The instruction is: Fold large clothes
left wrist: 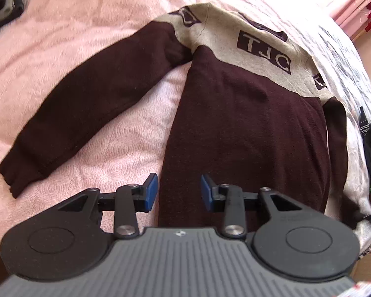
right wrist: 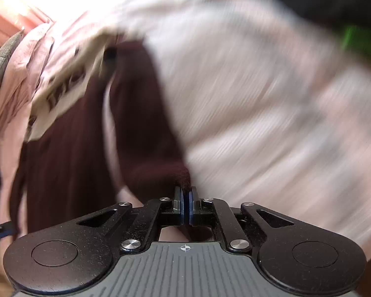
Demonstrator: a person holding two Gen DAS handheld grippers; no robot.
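Sweater (left wrist: 247,123) flat on pink bedspread (left wrist: 86,37), right gripper (right wrist: 185,205) pinching its sleeve (right wrist: 146,123)

Pink bed (left wrist: 74,37) carries a maroon sweater (left wrist: 247,128) (beige-yoked).

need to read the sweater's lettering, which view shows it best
The left wrist view: the sweater lies spread flat and sharp, with the "TJC" patch readable on the beige yoke. The right wrist view is motion-blurred; the lettering is only a dark, illegible smear.
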